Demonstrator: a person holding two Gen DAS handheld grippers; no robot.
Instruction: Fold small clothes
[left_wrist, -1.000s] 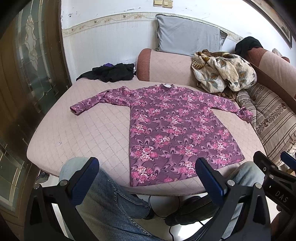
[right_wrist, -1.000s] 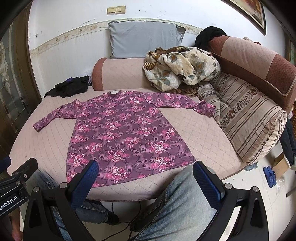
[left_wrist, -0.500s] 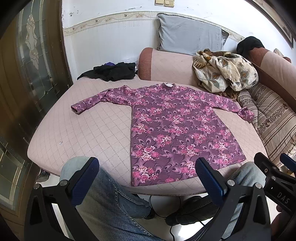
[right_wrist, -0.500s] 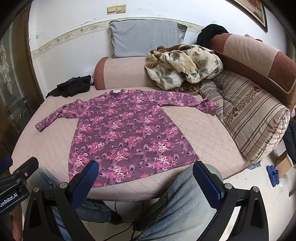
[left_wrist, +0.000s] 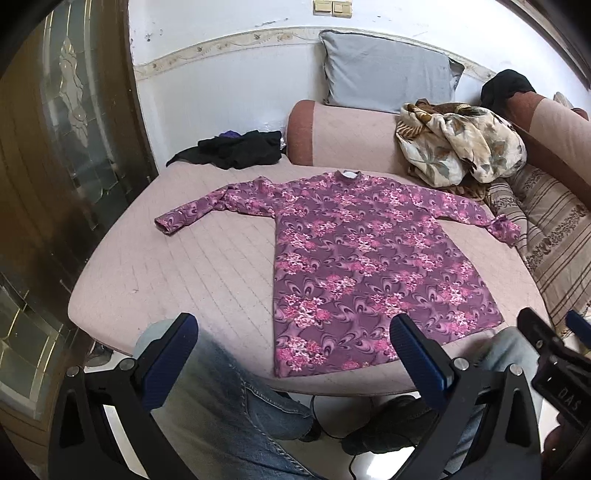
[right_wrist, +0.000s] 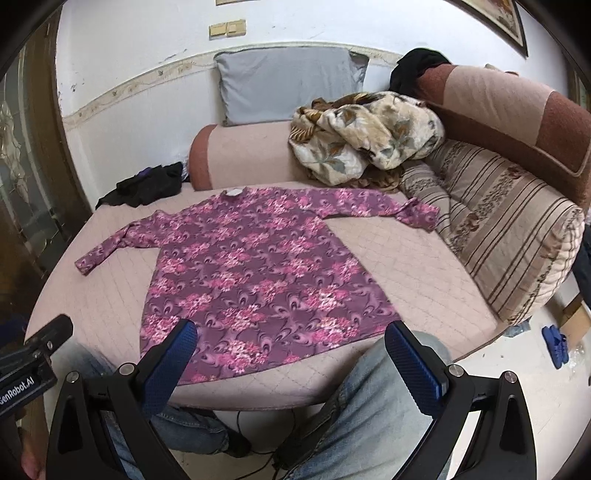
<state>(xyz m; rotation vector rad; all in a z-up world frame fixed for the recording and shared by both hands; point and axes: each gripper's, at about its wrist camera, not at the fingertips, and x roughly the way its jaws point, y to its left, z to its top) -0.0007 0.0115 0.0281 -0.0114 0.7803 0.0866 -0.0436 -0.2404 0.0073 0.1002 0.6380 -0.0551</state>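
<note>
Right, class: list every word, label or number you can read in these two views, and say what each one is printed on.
"DAS", upside down, on the right tongs body, left wrist view.
"enRobot.AI", first letters cut off at the frame edge, on the left tongs body, right wrist view.
White neck tag of the purple floral dress: no readable text.

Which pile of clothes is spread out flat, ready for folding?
The purple flowered dress, lying flat with sleeves out. The black clothes and the beige blanket are crumpled heaps.

A lived-in home sitting room before me: a quilted pink corner sofa (right_wrist: 424, 266) against a white wall; a grey pillow (right_wrist: 284, 88); a crumpled floral blanket (right_wrist: 369, 136); a wood-framed patterned-glass door (left_wrist: 70, 147); blue slippers (right_wrist: 556, 345) on the floor.
</note>
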